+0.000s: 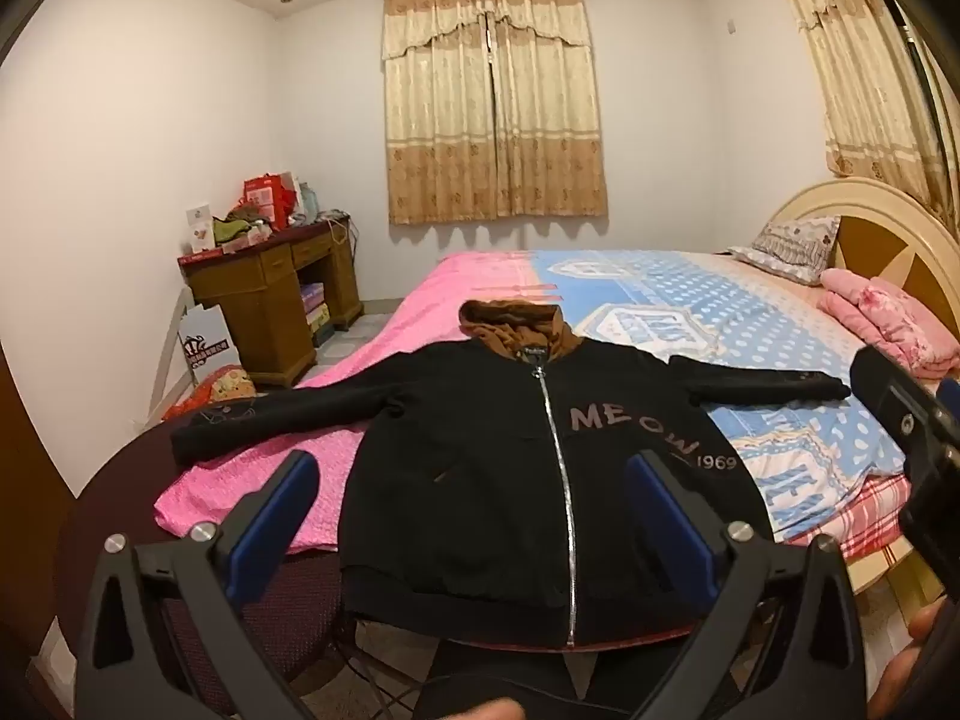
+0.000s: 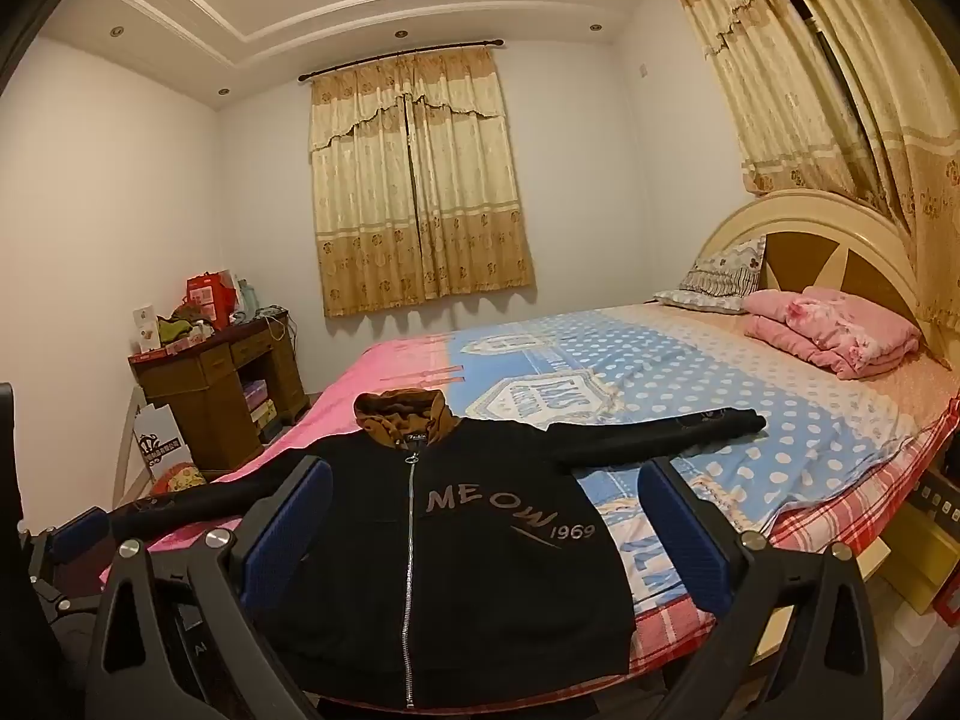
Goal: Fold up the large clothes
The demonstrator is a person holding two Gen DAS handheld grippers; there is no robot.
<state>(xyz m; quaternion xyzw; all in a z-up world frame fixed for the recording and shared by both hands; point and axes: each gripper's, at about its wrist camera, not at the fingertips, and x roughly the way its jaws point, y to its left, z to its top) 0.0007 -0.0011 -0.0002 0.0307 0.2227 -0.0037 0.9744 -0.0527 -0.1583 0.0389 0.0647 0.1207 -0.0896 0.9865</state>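
Left wrist view: black jacket (image 1: 480, 468) spread flat, front up, on the near end of the bed (image 1: 780, 312). Zipper (image 1: 561, 480) closed, running up the middle. Brown hood (image 1: 516, 330) lies at the far end, toward the curtains (image 1: 492, 114). "MEOW 1969" printed on the chest. Both sleeves stretched out sideways, one over the pink sheet (image 1: 264, 474), one over the blue dotted sheet (image 1: 750, 300). Hem hangs over the near edge of the bed.

Left gripper (image 1: 474, 516) hovers over the jacket's lower half, blue pads wide apart, nothing between them. Right gripper (image 1: 906, 420) partly visible at the right edge.

Right wrist view: right gripper (image 2: 486, 531) also spread wide, empty, above the jacket (image 2: 456, 552) and its right side. Left gripper (image 2: 72, 546) shows at the left edge.

Folded pink blanket (image 2: 834, 330) and a pillow (image 2: 720, 282) sit by the headboard (image 2: 840, 252). Wooden table (image 1: 270, 294) with clutter stands in the far corner.
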